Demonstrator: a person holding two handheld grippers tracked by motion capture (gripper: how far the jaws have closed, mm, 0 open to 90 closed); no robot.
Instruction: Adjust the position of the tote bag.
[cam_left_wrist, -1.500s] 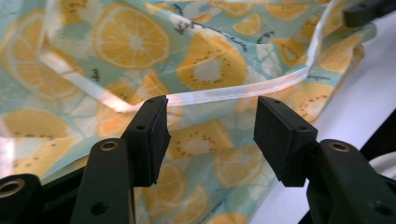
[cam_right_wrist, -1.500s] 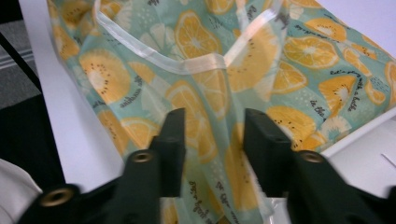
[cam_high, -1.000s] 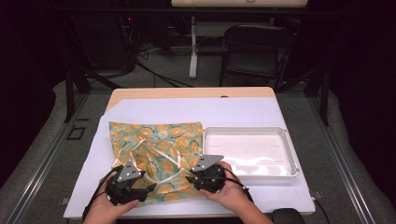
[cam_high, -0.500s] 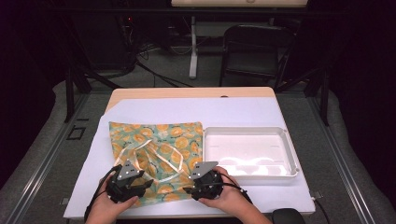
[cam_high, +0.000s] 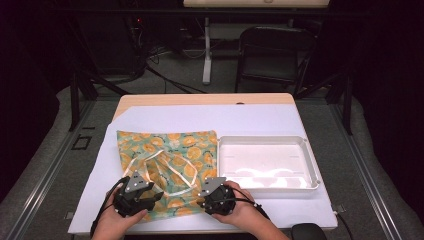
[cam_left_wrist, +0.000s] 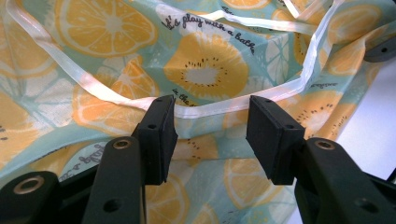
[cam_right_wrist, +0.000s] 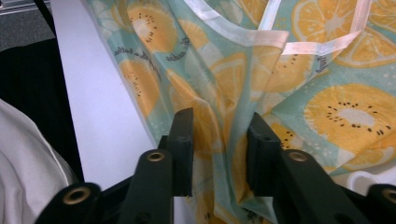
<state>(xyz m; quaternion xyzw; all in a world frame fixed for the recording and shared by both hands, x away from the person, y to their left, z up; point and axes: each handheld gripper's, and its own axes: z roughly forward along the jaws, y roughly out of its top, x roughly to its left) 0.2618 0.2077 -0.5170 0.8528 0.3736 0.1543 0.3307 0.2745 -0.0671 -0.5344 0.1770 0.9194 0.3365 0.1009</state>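
Note:
A teal cloth bag (cam_high: 170, 150) printed with orange citrus slices lies flat on the white sheet, its white straps (cam_high: 172, 167) looped on top. My left gripper (cam_high: 156, 194) rests at the bag's near left edge. In the left gripper view the left gripper (cam_left_wrist: 211, 107) is open, having closed a little, with a white strap (cam_left_wrist: 205, 108) running across behind its pads. My right gripper (cam_high: 202, 194) is at the near right corner. In the right gripper view the right gripper (cam_right_wrist: 219, 121) has just been closing; a raised fold of the bag (cam_right_wrist: 224, 140) stands between its pads, with gaps still showing.
A white rectangular tray (cam_high: 310, 167) sits on the sheet to the right of the bag. The white sheet (cam_high: 250, 120) covers most of the wooden table. A black chair (cam_high: 275, 55) and stands are on the floor beyond the far edge.
The right gripper has edged slightly nearer and leftward at the bag's corner. The strap loops have shifted a little. The left hand has stayed in place.

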